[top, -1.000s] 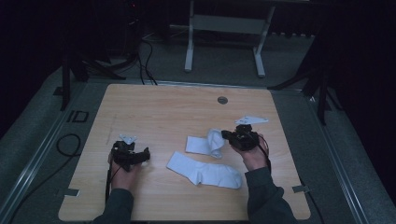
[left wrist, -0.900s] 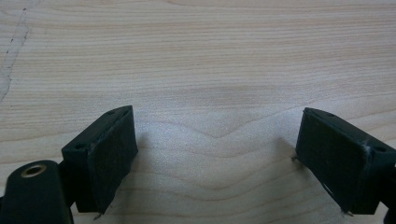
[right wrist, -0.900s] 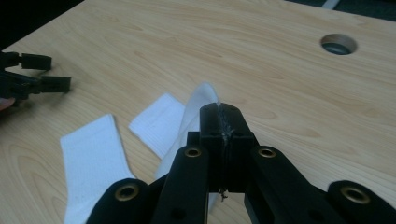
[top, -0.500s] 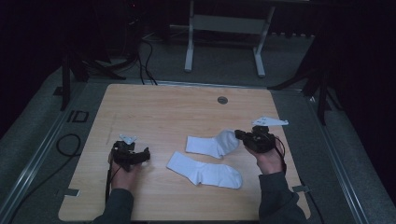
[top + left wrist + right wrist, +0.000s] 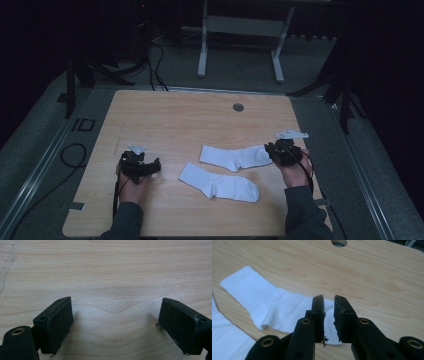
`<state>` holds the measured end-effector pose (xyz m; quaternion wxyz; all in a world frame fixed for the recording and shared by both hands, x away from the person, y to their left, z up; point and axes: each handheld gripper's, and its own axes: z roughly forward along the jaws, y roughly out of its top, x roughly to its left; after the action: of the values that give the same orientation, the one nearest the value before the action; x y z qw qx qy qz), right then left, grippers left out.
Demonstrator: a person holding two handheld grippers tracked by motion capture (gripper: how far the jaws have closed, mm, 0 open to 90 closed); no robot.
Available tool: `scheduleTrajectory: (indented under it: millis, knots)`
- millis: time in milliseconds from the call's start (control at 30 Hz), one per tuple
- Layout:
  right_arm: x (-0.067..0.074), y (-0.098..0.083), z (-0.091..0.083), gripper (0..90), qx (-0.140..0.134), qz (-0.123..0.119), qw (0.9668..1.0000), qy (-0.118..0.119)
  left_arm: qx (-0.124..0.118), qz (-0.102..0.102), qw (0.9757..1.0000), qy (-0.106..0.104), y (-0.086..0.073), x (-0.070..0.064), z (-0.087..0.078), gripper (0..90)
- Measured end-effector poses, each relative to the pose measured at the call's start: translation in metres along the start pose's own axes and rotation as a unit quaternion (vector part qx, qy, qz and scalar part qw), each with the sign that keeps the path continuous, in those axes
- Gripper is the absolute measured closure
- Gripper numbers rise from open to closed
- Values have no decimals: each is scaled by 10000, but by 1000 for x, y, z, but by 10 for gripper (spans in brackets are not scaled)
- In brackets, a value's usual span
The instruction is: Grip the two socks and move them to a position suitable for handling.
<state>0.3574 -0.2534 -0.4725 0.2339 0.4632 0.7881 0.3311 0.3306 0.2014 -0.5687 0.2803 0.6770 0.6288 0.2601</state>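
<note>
Right hand-held gripper (image 5: 328,322): jaws just parted to a narrow gap, opening over the toe end of the upper sock (image 5: 274,308), pads not pressing the cloth.
Left hand-held gripper (image 5: 116,325): jaws spread wide over bare wood (nothing between them).
Upper sock: flat on the worktop (image 5: 175,115), toe at the right gripper.
Lower sock (image 5: 220,182): just beside it, nearer the person.

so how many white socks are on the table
2. One sock lies flat toward the right, its toe end at the right claw. The other sock lies nearer the person, just below and left of the first. None looks hidden.
</note>
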Motion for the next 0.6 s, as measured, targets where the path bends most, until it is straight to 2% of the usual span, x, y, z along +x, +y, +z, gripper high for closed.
scheduleTrajectory:
  millis: [233,433,500,600]
  knots:
    - [13,-1,27,783,223,-235,9988,369,0,-1,10000,1,0,0,0,123]
    - [26,-9,57,799,507,-273,9961,669,1,-1,10000,1,0,0,0,122]
    - [32,-8,62,799,509,-326,9950,798,0,0,10000,1,0,0,0,123]
    - [44,-2,68,799,481,-530,9929,950,1,-1,10000,1,0,0,0,123]
